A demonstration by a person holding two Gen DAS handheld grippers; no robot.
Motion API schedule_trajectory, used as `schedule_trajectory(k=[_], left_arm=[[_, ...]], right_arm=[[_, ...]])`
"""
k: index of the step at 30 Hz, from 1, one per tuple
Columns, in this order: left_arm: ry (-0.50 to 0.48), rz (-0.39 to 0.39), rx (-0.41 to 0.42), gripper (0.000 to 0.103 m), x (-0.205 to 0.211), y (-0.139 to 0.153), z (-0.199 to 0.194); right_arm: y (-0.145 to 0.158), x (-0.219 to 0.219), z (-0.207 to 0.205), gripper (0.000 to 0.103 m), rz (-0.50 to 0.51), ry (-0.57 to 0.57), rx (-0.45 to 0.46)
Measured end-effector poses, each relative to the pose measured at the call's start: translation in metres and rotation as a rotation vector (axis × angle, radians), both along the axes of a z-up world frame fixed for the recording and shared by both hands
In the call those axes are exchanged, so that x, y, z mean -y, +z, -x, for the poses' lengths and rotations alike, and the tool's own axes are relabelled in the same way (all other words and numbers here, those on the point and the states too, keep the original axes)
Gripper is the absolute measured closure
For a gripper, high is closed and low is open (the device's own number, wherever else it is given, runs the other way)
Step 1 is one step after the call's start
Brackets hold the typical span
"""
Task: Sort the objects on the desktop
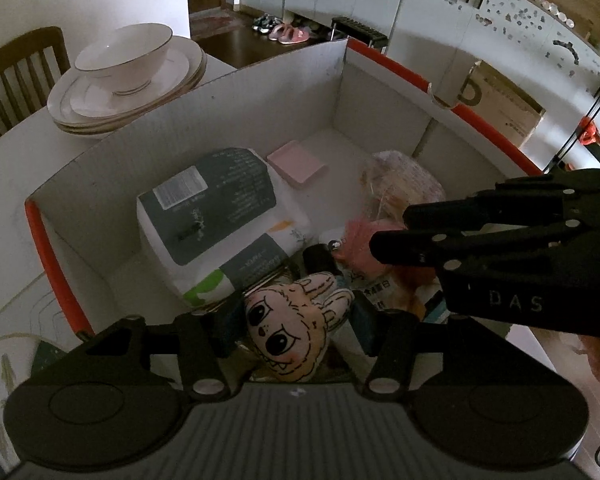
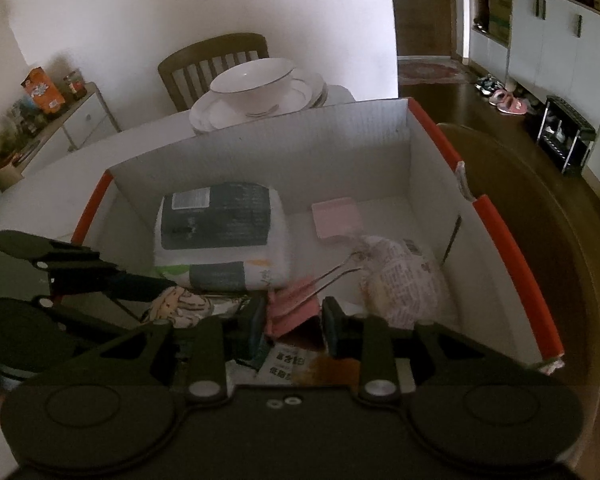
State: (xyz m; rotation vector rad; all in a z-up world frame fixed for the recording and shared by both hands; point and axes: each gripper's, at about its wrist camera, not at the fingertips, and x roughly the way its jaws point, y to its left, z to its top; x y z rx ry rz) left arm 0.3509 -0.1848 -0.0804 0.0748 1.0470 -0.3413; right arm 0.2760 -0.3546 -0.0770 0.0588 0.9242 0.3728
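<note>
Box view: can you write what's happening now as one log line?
left gripper: around plush toy | right gripper: around pink clip | both: over box

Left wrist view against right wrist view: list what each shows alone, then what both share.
Only the left wrist view: the plush doll's face between the left gripper fingers, and a cardboard carton beyond the box.
Only the right wrist view: the pink binder clip between the right gripper fingers, and a side cabinet with jars.
Both: the white box, tissue pack, pink pad, stacked plates and bowl.

Dim, soft indoor light; fisheye bending, dark vignetted corners.
</note>
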Motion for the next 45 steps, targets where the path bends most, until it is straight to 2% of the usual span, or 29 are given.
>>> schedule_trajectory(k=[2,4,9,16,30,39,45], left_arm=[[-0.001,0.0,0.006,0.046,-0.001,0.001,0.002],[-0.002,0.0,0.017,0.045,-0.001,0.003,0.005],[-0.006,0.008,0.054,0.033,-0.002,0.011,0.014],[0.004,0.031,0.091,0.033,-0.012,0.023,0.031],[0.041,0.096,0.222,0.033,-0.04,0.064,0.077],[0.064,0.126,0.28,0.033,-0.056,0.08,0.106],[0.074,0.105,0.3,0.033,-0.064,0.085,0.123]], right_arm=[[0.001,0.001,0.001,0.069,0.005,0.0,-0.001],[0.002,0.003,0.002,0.061,-0.002,-0.007,-0.005],[0.008,0.007,0.008,0.054,-0.026,-0.004,-0.007],[0.026,0.01,0.024,0.049,-0.054,0.019,0.016],[0.057,0.001,0.06,0.045,-0.072,0.014,0.083],[0.069,-0.007,0.085,0.034,-0.081,-0.021,0.133],[0.075,-0.017,0.106,0.023,-0.057,-0.022,0.179]])
